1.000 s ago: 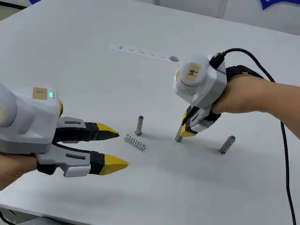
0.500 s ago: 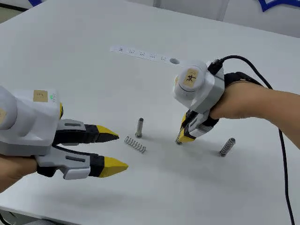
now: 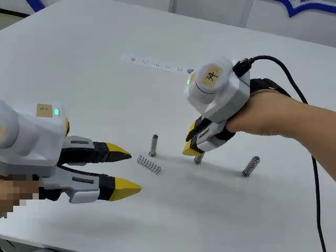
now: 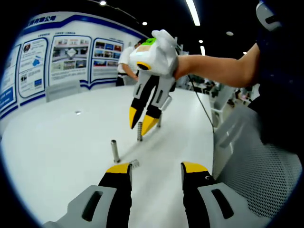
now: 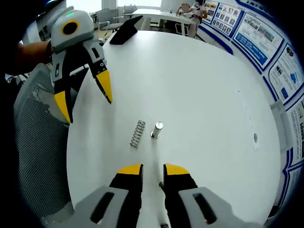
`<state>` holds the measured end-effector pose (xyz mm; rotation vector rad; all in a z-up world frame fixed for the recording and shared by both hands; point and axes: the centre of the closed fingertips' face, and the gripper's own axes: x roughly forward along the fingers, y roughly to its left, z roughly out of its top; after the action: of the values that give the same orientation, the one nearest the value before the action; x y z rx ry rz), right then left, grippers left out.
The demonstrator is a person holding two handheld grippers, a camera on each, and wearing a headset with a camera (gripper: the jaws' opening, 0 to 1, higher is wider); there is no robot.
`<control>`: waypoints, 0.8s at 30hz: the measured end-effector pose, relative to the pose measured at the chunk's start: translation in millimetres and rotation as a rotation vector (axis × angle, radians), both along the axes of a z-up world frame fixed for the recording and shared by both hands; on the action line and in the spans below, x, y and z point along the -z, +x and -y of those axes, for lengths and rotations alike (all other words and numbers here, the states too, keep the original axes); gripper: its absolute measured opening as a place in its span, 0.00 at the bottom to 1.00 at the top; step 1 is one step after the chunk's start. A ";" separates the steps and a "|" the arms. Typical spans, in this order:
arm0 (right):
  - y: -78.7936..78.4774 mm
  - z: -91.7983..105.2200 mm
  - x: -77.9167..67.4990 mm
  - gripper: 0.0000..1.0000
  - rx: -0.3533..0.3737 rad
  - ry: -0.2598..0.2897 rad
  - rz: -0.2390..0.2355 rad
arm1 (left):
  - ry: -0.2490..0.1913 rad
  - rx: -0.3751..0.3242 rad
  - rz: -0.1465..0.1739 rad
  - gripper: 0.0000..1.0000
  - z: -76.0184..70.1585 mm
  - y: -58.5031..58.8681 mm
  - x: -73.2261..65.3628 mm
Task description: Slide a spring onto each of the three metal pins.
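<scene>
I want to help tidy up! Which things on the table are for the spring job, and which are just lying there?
For the job: bare pin; loose spring; middle sprung pin; far-right sprung pin.
Just lying about: white power strip.

The table is smooth, matt white. The left gripper has a glossy white plastic shell and black jaws with yellow plastic tips. Just ahead of its tips stand a bare pin of dull grey metal and a loose spring of bright wire.
</scene>
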<state>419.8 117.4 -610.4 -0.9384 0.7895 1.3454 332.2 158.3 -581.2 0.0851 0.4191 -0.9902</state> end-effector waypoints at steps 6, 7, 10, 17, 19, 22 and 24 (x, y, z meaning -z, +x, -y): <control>-15.0 -12.5 11.4 0.17 0.014 0.022 -0.034 | 0.002 -0.007 0.003 0.42 -3.4 -0.4 0.3; -16.5 -14.2 12.8 0.17 0.017 0.025 -0.037 | 0.003 -0.007 0.002 0.42 -3.8 -0.6 0.6; -19.9 -20.9 20.4 0.17 0.029 0.032 -0.047 | 0.005 -0.009 0.000 0.42 -5.5 -0.9 2.2; -19.8 -31.3 30.8 0.16 0.074 0.050 -0.053 | 0.005 -0.012 0.001 0.42 -6.5 0.2 1.9; -20.8 -33.5 33.3 0.16 0.085 0.053 -0.057 | 0.004 -0.012 0.002 0.41 -6.5 0.6 2.0; -21.0 -36.5 39.5 0.16 0.107 0.055 -0.063 | 0.004 -0.012 0.001 0.41 -6.1 0.3 2.5; -20.4 -36.6 44.4 0.16 0.119 0.046 -0.063 | 0.005 -0.010 0.000 0.41 -5.9 -0.3 3.0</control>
<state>399.3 154.0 -654.8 -0.8036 0.8458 1.2892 331.9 164.2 -584.3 0.0872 0.4216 -0.9791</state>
